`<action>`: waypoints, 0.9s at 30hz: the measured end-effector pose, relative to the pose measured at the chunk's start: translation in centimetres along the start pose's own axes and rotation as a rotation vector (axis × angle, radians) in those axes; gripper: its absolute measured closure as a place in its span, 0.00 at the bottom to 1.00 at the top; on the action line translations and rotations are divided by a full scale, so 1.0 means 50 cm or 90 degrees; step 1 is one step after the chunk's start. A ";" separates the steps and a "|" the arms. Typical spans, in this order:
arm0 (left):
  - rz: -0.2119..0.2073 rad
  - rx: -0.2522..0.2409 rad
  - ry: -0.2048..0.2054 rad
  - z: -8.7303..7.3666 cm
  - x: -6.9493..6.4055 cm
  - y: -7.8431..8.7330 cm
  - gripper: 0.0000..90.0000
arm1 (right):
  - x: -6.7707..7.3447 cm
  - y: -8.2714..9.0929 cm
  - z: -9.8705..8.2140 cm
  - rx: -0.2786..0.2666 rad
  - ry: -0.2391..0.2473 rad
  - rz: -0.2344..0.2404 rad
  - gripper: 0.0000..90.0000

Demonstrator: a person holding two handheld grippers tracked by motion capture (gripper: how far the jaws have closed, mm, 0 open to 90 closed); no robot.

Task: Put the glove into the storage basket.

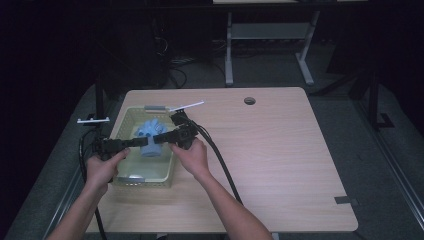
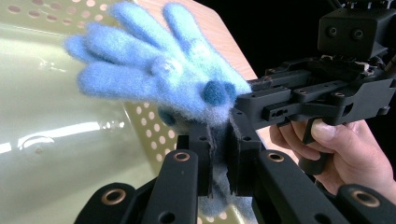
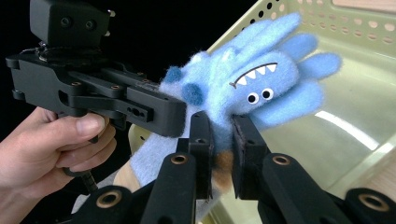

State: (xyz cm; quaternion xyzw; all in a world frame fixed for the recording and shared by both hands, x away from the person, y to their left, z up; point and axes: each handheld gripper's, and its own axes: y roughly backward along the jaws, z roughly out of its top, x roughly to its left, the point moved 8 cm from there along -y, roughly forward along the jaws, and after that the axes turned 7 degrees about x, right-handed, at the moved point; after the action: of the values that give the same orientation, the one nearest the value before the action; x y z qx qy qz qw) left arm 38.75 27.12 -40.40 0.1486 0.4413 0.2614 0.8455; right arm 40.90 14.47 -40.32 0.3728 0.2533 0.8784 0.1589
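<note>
While both grippers pinch it, the fuzzy blue monster glove hangs above the pale green perforated basket.

The left gripper and the right gripper are each clamped tight on the glove's cuff end, the left coming in from 9 o'clock, the right from 3 o'clock, both equally near. The glove's long axis runs toward 12 o'clock, fingers spread. One face bears googly eyes, a toothy grin and darker blue ear bumps.
</note>
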 end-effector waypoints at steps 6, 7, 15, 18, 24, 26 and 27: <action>0.013 0.005 0.002 0.000 0.011 0.006 0.91 | -0.002 -0.015 0.004 0.001 -0.001 0.001 0.89; 0.018 0.007 0.006 0.000 0.013 0.006 0.91 | -0.002 -0.017 0.004 0.001 -0.002 0.002 0.89; 0.035 0.014 0.011 -0.003 0.028 0.007 0.91 | -0.009 -0.036 0.004 0.010 -0.021 0.005 0.88; 0.045 0.019 0.012 -0.005 0.031 0.005 0.91 | -0.011 -0.041 0.004 0.013 -0.026 0.005 0.88; 0.060 0.031 0.008 -0.008 0.039 0.004 0.91 | -0.017 -0.052 -0.001 0.024 -0.027 0.000 0.88; 0.065 0.035 0.007 -0.009 0.041 0.003 0.91 | -0.019 -0.056 -0.002 0.026 -0.028 -0.001 0.87; 0.066 0.036 0.010 -0.009 0.041 0.003 0.91 | -0.019 -0.056 -0.002 0.026 -0.030 -0.001 0.87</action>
State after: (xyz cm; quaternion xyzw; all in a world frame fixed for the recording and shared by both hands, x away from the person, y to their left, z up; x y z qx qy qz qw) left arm 39.30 28.42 -41.99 0.1934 0.4468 0.2935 0.8227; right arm 41.73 16.31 -42.53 0.3962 0.2680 0.8639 0.1576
